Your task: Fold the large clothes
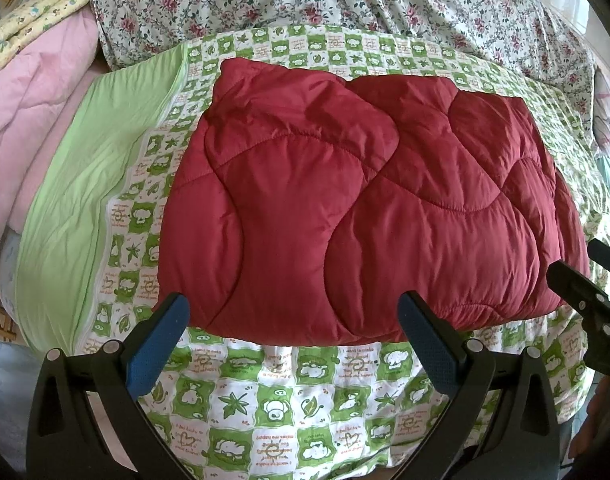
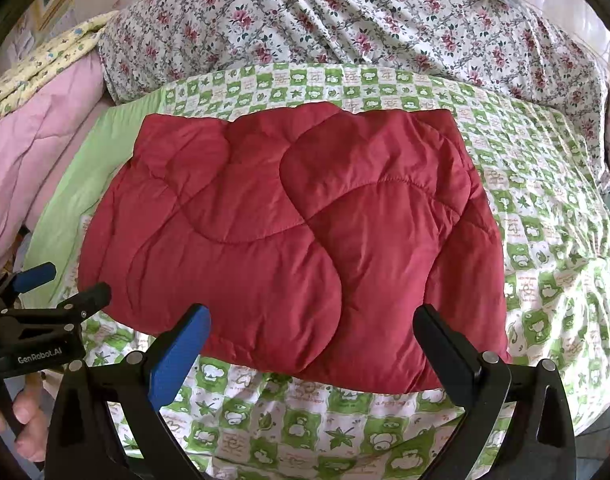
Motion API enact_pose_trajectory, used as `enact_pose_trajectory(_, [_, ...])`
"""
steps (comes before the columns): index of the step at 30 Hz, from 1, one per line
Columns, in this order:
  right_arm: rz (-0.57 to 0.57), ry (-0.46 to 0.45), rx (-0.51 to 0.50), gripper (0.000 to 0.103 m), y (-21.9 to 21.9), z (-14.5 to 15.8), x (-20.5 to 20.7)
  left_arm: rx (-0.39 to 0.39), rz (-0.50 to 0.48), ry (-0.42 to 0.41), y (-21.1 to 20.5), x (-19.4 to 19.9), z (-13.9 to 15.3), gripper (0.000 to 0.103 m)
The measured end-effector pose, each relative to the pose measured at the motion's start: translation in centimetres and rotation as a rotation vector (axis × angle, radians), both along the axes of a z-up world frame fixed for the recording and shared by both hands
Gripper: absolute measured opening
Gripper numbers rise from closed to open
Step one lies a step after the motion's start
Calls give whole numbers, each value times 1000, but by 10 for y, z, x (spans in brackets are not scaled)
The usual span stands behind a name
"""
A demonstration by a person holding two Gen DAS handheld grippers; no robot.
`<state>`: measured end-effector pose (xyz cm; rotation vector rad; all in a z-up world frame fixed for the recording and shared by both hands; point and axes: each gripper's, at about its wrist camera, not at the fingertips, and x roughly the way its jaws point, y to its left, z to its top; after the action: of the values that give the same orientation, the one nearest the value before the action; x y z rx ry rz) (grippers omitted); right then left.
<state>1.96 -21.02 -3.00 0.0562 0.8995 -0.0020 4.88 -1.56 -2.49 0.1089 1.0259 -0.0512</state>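
- One red quilted garment (image 1: 365,208) lies folded into a compact rectangle on the green-and-white patterned sheet (image 1: 265,408), roughly at the centre of the bed. In the right wrist view the same garment (image 2: 297,232) occupies the middle of the frame.
- The left gripper (image 1: 293,336) has its fingers spread wide apart and holds nothing. Its fingertips sit just in front of the garment's near edge; whether they touch the fabric cannot be determined.
- The right gripper (image 2: 311,344) is likewise spread wide and grips nothing, positioned at the near edge of the garment.
- Each gripper appears at the margin of the other camera: the right gripper at the right edge of the left wrist view, the left gripper at the left edge of the right wrist view.
- Surrounding items, counted: one floral-print cover (image 1: 345,0) bunched behind the garment; one pink quilt (image 1: 29,120) heaped to the left; one yellow patterned cloth (image 1: 37,16) on top of the pink quilt; one plain green panel (image 1: 85,184) bordering the patterned sheet on the left.
- One hand (image 2: 29,420) is partly visible at the lower left of the right wrist view, below the left gripper's body.
- Nothing lies on top of the garment; its upper surface is fully exposed in both views.
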Motion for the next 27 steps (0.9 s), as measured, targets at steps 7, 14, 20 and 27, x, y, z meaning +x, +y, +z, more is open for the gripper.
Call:
enact_pose_trajectory(7, [-1,-1,1,102,0,0,0,1,0,-2,0,0,0,103])
enact_pose_trajectory(14, [-1,0,5,102,-1,0,1,2,-1,-8,-1,2,1,103])
enact_pose_trajectory(20, [2,-3,7,102,-1,0,1,7,-3,-13,-2,2,0,103])
enact_pose_trajectory(27, [2,-1,12,102,-1,0,2,8,0,-14,-1,1,-1,103])
